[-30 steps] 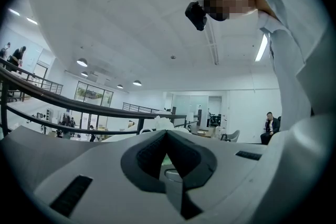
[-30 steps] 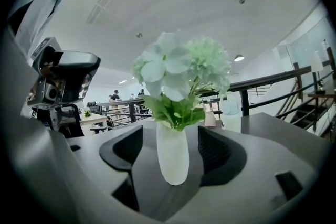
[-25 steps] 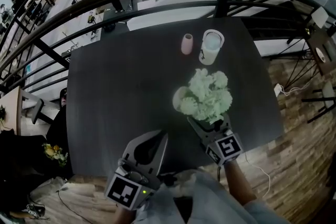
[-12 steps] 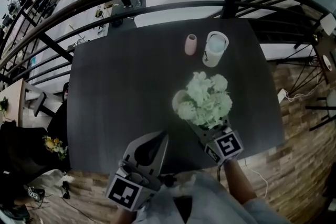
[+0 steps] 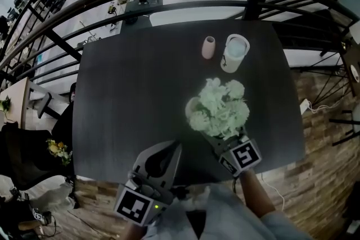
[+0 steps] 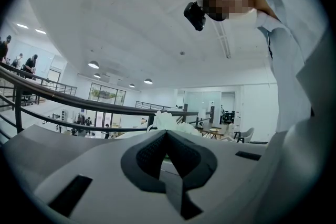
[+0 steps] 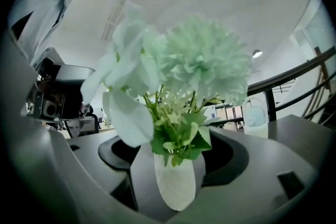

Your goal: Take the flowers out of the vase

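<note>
over the last second very little had changed. the right gripper (image 5: pixel 228 140) had kept its jaws clamped on the white textured ceramic vase (image 7: pixel 176 182), and the bunch of pale green and white flowers (image 5: pixel 219 108) had stayed in the vase's mouth, at most drifting slightly toward the person over the near part of the dark square table (image 5: pixel 129 104). the left gripper (image 5: pixel 170 150) had not moved from its place low beside the right one, its jaws still together with nothing between them. to my eye that meant the task had not really begun: the vase was steadied, but no stem had been gripped, and the free claw would need to open and come across to the stems.

the head view hid the vase entirely under the blooms. only the right gripper view showed it, sitting between the two dark pads with green leaves spilling over its rim. the left gripper view confirmed the pads had met, and showed just the tops of the flowers past its tips. only the head view placed the small pink vase (image 5: pixel 208 46) and the white mug-like vessel (image 5: pixel 234 52), standing just beside each other at the far edge, well apart from the bouquet.
</note>
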Tool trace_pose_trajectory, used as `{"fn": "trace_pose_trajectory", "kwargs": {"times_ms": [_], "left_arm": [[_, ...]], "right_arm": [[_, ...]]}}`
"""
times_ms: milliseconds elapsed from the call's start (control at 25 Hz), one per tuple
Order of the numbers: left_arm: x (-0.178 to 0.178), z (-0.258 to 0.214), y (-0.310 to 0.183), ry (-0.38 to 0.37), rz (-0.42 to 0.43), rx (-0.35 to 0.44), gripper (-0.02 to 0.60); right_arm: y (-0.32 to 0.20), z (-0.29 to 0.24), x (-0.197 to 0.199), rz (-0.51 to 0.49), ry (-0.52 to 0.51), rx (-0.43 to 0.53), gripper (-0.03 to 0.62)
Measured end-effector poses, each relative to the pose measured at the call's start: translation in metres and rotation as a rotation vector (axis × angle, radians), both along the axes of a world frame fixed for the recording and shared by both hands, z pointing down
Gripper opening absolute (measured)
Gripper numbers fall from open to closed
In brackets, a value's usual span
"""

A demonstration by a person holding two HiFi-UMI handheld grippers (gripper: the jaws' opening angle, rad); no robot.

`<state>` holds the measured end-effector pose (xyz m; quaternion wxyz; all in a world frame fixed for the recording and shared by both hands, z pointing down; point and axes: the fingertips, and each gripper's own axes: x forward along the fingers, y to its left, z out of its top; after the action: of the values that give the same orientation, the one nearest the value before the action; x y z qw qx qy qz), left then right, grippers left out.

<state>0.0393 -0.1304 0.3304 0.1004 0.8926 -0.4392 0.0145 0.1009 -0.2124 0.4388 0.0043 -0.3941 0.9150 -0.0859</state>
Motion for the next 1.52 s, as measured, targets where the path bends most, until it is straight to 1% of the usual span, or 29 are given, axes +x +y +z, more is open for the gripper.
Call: {"fn": "trace_pose_trajectory", "kwargs": {"times_ms": [240,400,640,1120,1520], "left_arm": [[0.002,0.000,-0.001,0.000,-0.010,0.007,0.000],[0.004,-0.001,-0.001,0.000,-0.012,0.007,0.000],[0.003,-0.002,-0.001,0.003,-0.008,0.014,0.000],[-0.002,-0.004,-0.002,0.012,-0.002,0.025,-0.001],[-0.003,-0.008,0.000,0.017,0.004,0.036,0.000]], "right_arm": [[0.000,-0.012,-0.004,-0.022,-0.038,0.014,0.341],[-0.002,-0.018,-0.003,-0.029,-0.045,0.024,0.337],[-0.003,-0.026,-0.003,-0.025,-0.066,0.031,0.336],[-0.005,-0.045,-0.007,-0.025,-0.062,0.079,0.330],[-0.007,-0.064,-0.006,-0.023,-0.083,0.088,0.330]]}}
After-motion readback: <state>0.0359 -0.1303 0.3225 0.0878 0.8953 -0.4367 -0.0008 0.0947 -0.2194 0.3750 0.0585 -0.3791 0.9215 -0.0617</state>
